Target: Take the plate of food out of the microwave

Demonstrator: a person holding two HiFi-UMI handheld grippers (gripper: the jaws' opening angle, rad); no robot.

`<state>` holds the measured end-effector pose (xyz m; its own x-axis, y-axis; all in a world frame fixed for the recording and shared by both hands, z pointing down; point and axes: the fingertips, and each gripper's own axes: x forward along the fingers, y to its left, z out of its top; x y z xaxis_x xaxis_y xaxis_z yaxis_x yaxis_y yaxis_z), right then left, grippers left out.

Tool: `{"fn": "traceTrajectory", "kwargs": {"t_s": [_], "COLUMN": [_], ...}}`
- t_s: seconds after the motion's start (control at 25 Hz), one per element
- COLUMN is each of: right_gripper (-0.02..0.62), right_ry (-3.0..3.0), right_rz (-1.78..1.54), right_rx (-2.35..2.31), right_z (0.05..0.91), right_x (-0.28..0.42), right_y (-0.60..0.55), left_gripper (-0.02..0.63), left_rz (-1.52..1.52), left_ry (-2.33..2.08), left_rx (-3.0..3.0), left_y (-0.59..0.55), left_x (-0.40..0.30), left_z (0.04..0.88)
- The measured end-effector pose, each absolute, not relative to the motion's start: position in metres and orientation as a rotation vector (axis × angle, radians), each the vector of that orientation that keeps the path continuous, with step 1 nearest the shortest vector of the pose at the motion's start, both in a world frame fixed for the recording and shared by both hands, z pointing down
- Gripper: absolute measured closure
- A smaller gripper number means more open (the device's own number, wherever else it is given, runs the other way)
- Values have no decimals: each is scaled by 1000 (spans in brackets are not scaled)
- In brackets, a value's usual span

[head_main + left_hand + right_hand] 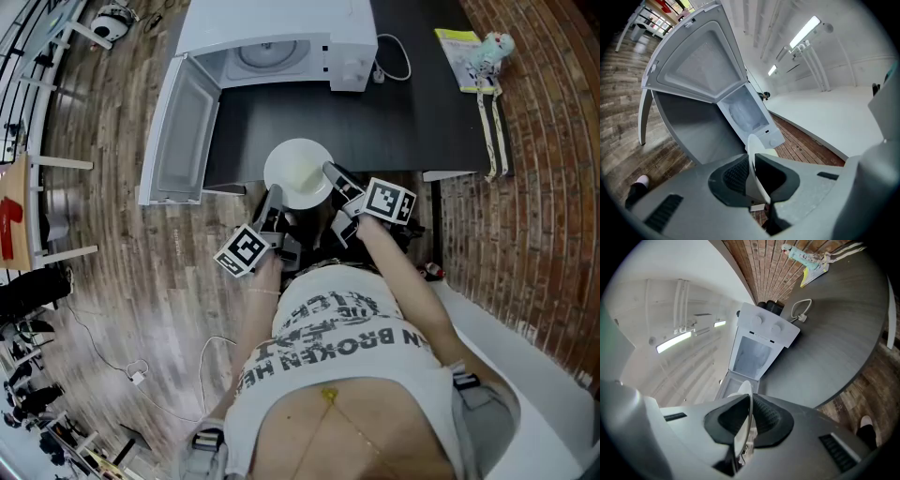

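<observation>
Holds the white plate [298, 173] by two opposite edges, outside the microwave [281, 42] and at the near edge of the dark table [394, 112], close in front of the person's chest; cannot tell whether resting on the tabletop or lifted off it. Carries something pale and yellowish in the plate's hollow, too small to identify.

Pinches the plate's left rim with the left gripper [273, 200]: in the left gripper view, presses both dark ribbed pads [736, 176] against the thin white edge, with nothing else between them. Pinches the right rim with the right gripper [334, 174] in the same way, with the jaws drawn nearly together on the rim in the right gripper view and a ribbed pad [766, 420] on each face of it. Points both grippers toward the microwave, slightly downward.

Leaves the microwave at the table's far side with its door [178, 131] swung wide to the left and the glass turntable [265, 54] bare inside. Beside the microwave, on the right, a white cable [396, 64]; at the far right corner, a yellow booklet [457, 47]
</observation>
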<state>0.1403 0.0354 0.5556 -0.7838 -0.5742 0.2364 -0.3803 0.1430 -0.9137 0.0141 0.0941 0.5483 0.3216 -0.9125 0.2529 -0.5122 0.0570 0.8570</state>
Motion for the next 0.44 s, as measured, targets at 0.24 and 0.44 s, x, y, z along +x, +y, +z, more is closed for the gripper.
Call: {"fn": "traceTrajectory", "kwargs": {"t_s": [0.24,0.44], "right_gripper": [569,569], "right_ry": [2241,2241], "right_rz": [-1717,-1719], "right_rx": [-939,-937], "right_z": [557,557], "right_x": [142,144], "right_y": [33,31], "left_gripper": [563,565], "left_rz": [-508,-507], "left_ry": [-1333,-1337], "left_rx": [1589,1591], "left_y": [93,90], "left_x": [16,18], "left_z": [549,549]}}
